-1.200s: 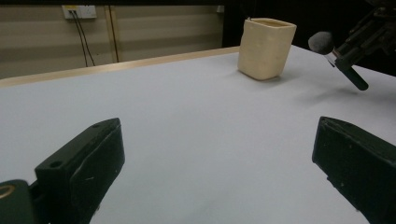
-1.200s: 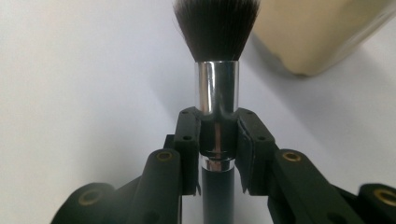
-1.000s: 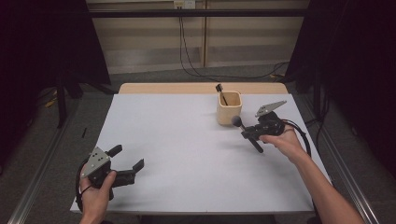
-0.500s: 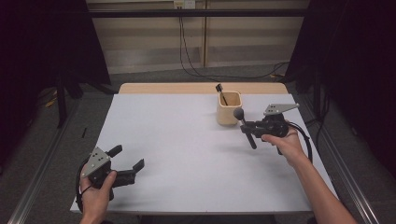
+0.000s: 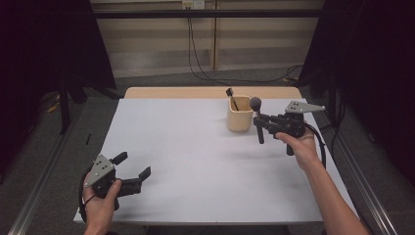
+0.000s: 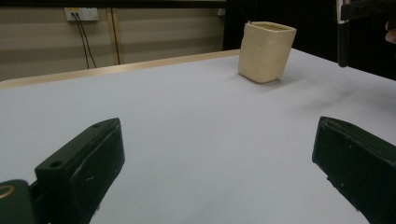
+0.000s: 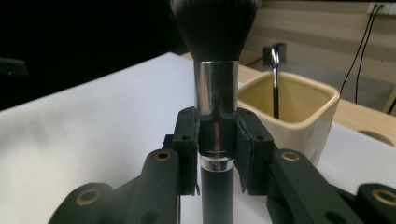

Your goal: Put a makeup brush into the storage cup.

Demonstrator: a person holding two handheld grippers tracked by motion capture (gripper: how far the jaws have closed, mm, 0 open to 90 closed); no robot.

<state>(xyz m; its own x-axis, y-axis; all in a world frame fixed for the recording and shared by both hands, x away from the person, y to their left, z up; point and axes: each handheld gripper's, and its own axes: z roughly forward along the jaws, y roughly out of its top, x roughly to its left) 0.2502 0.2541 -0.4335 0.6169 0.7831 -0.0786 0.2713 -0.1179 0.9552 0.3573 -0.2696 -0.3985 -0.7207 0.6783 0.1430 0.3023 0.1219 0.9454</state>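
Standing upright in the right gripper (image 5: 261, 123), the makeup brush (image 5: 257, 120) has its dark bristle head up and its black handle hanging down above the table (image 5: 195, 147), just to the right of the cream cup (image 5: 240, 119) in the high view; the right gripper view shows both pads pressed against the silver ferrule (image 7: 215, 100), bristles fanning out above and the handle running down between the jaws; behind it stands the cup (image 7: 299, 109), upright near the far edge of the table, with a thin dark tool (image 7: 275, 79) leaning inside it; the person's right hand (image 5: 299, 147) carries this gripper above the table surface on the right side; well apart, at the near left corner, the left gripper (image 5: 133, 171) sits low over the table in the left hand (image 5: 100, 205), its jaws spread wide with nothing between them, pointing toward the cup (image 6: 266, 51).
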